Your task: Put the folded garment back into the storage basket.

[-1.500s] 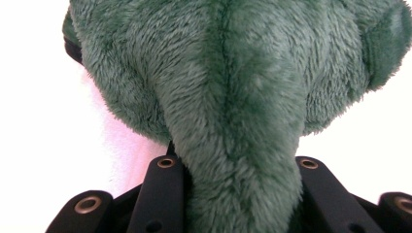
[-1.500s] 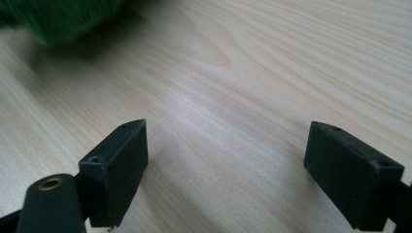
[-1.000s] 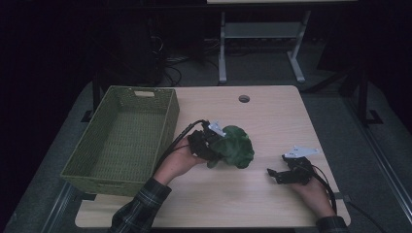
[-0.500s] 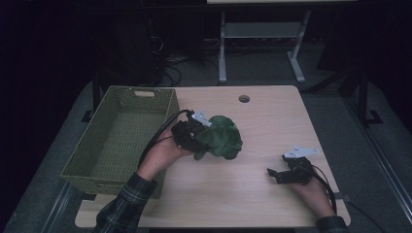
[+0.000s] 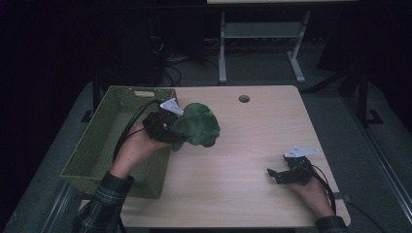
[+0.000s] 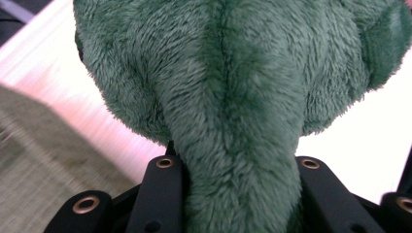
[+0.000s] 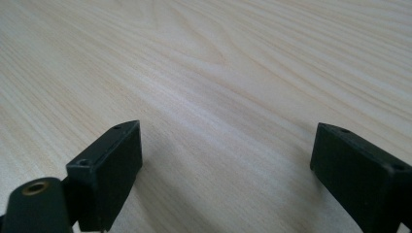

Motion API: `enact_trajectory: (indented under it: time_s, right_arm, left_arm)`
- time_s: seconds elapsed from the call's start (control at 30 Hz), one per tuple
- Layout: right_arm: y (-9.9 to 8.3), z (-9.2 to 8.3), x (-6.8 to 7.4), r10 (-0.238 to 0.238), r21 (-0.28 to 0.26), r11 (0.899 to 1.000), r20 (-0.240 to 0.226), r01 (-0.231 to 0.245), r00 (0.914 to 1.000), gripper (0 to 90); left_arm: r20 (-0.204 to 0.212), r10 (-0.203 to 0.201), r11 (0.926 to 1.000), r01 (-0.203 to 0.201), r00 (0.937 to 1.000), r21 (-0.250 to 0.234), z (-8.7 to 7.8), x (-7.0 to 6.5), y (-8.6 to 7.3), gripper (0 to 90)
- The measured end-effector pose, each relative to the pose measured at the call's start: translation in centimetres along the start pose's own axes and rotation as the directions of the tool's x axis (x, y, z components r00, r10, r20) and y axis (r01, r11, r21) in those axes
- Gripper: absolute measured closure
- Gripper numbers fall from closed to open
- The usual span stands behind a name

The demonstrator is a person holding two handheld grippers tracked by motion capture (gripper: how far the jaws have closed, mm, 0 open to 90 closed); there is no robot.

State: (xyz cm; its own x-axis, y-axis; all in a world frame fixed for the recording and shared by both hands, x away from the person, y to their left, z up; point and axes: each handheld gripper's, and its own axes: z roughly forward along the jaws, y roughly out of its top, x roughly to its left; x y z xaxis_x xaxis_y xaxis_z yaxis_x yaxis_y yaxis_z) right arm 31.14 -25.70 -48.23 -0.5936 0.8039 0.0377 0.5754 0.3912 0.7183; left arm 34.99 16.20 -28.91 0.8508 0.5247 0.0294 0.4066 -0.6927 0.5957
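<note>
Wood table (image 5: 252, 160): green plush (image 5: 195, 125) (stem toward L claw (image 5: 167, 127)), clamped.

The basket (image 5: 104, 138) sits left of the left claw (image 5: 172, 130). The plush (image 5: 195, 124) lies between its jaws, above the table (image 5: 252, 131). The right claw (image 5: 279, 174) rests far right.

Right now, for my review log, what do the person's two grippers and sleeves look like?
Both are black two-jaw tools. The left gripper and right gripper each carry a grey three-cornered plate on top and trail a black cable. Close up, the jaws are flat, blocky black bars with small screw holes, with brass-coloured rings at the base. Both arms wear a dark plaid sleeve.
</note>
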Motion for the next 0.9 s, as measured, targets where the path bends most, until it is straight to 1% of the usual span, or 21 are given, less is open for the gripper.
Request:
enact_trajectory:
  time_s: [0.03, 0.07, 0.13, 0.17, 0.2, 0.23, 0.27, 0.3, 0.37, 0.4, 0.43, 0.47, 0.5, 0.53, 0.57, 0.6, 0.63, 0.7, 0.73, 0.77, 0.9]
  right_arm:
    - [0.0, 0.0, 0.0, 0.0, 0.0, 1.0, 0.0, 0.0, 1.0, 10.9]
    - [0.0, 0.0, 0.0, 0.0, 0.0, 1.0, 0.0, 0.0, 1.0, 10.9]
    - [0.0, 0.0, 0.0, 0.0, 0.0, 1.0, 0.0, 0.0, 1.0, 10.9]
    - [0.0, 0.0, 0.0, 0.001, 0.0, 1.0, 0.0, -0.001, 1.0, 10.9]
    - [0.0, 0.0, 0.0, 0.001, 0.0, 1.0, 0.0, -0.001, 1.0, 10.9]
    - [0.0, 0.0, 0.0, 0.001, 0.0, 1.0, 0.0, -0.001, 1.0, 10.9]
    - [0.0, 0.0, 0.0, 0.001, 0.0, 1.0, 0.0, -0.001, 1.0, 10.9]
    - [0.0, 0.0, 0.0, 0.001, 0.0, 1.0, 0.0, -0.001, 1.0, 10.9]
    - [0.0, 0.0, 0.0, 0.001, 0.0, 1.0, 0.0, -0.001, 1.0, 10.8]
    - [0.0, 0.0, 0.0, 0.001, 0.0, 1.0, 0.0, -0.001, 1.0, 10.8]
    - [0.0, 0.0, 0.0, 0.001, 0.0, 1.0, 0.0, -0.001, 1.0, 10.8]
    - [0.0, 0.0, 0.0, 0.001, 0.0, 1.0, 0.0, -0.001, 1.0, 10.8]
    - [0.0, 0.0, 0.0, 0.002, 0.001, 1.0, 0.0, -0.002, 1.0, 10.8]
    - [0.0, 0.0, 0.0, 0.002, 0.001, 1.0, 0.0, -0.002, 1.0, 10.8]
    - [0.0, 0.0, 0.0, 0.002, 0.001, 1.0, 0.0, -0.002, 1.0, 10.8]
    - [0.0, 0.0, 0.0, 0.002, 0.001, 1.0, 0.0, -0.002, 1.0, 10.8]
    - [0.0, 0.0, 0.0, 0.002, 0.001, 1.0, 0.0, -0.002, 1.0, 10.8]
    - [0.0, 0.0, 0.0, 0.002, 0.001, 1.0, 0.0, -0.002, 1.0, 10.8]
    - [0.0, 0.0, 0.0, 0.001, 0.001, 1.0, 0.0, -0.001, 1.0, 10.8]
    - [0.0, 0.0, 0.0, 0.002, 0.001, 1.0, 0.0, -0.002, 1.0, 10.8]
    - [0.0, 0.0, 0.0, 0.001, 0.0, 1.0, 0.0, -0.001, 1.0, 10.9]
  left_arm:
    - [-0.019, -0.014, 0.9999, 0.014, 0.9997, -0.003, -0.8, 0.5, -0.5, 68.1]
    - [-0.019, -0.014, 0.9999, 0.014, 0.9997, -0.003, -0.8, 0.5, -0.5, 68.1]
    - [-0.044, -0.038, 0.9992, 0.038, 0.9983, -0.01, -2.1, 1.2, -1.4, 68.1]
    - [-0.057, -0.045, 0.999, 0.044, 0.9974, -0.012, -2.4, 1.4, -1.7, 68.1]
    - [-0.057, -0.045, 0.999, 0.044, 0.9974, -0.012, -2.4, 1.4, -1.7, 68.1]
    - [-0.082, -0.059, 0.9982, 0.059, 0.9949, -0.012, -3.2, 1.9, -2.3, 68.1]
    - [-0.082, -0.059, 0.9982, 0.059, 0.9949, -0.012, -3.2, 1.9, -2.3, 68.1]
    - [-0.103, -0.082, 0.9965, 0.081, 0.9913, -0.02, -3.9, 2.4, -3.0, 68.1]
    - [-0.11, -0.088, 0.9961, 0.086, 0.9901, -0.021, -4.2, 2.6, -3.2, 68.1]
    - [-0.117, -0.096, 0.9953, 0.094, 0.9884, -0.023, -4.5, 2.8, -3.6, 68.1]
    - [-0.133, -0.111, 0.9937, 0.109, 0.9848, -0.025, -5.0, 3.2, -4.2, 68.1]
    - [-0.133, -0.111, 0.9937, 0.109, 0.9848, -0.025, -5.0, 3.2, -4.2, 68.1]
    - [-0.149, -0.123, 0.9923, 0.12, 0.9812, -0.028, -5.5, 3.7, -5.0, 68.1]
    - [-0.149, -0.123, 0.9923, 0.12, 0.9812, -0.028, -5.5, 3.7, -5.0, 68.1]
    - [-0.163, -0.145, 0.9894, 0.142, 0.976, -0.031, -5.9, 4.0, -5.6, 68.1]
    - [-0.163, -0.145, 0.9894, 0.142, 0.976, -0.031, -5.9, 4.0, -5.6, 68.1]
    - [-0.178, -0.149, 0.9888, 0.146, 0.9726, -0.029, -6.2, 4.3, -6.2, 68.1]
    - [-0.195, -0.165, 0.9863, 0.163, 0.9669, -0.028, -6.5, 4.5, -6.8, 68.1]
    - [-0.195, -0.165, 0.9863, 0.163, 0.9669, -0.028, -6.5, 4.5, -6.8, 68.1]
    - [-0.209, -0.184, 0.9829, 0.182, 0.9605, -0.029, -6.8, 4.9, -7.6, 68.1]
    - [-0.238, -0.209, 0.9776, 0.209, 0.9485, -0.026, -7.1, 5.4, -8.8, 68.1]
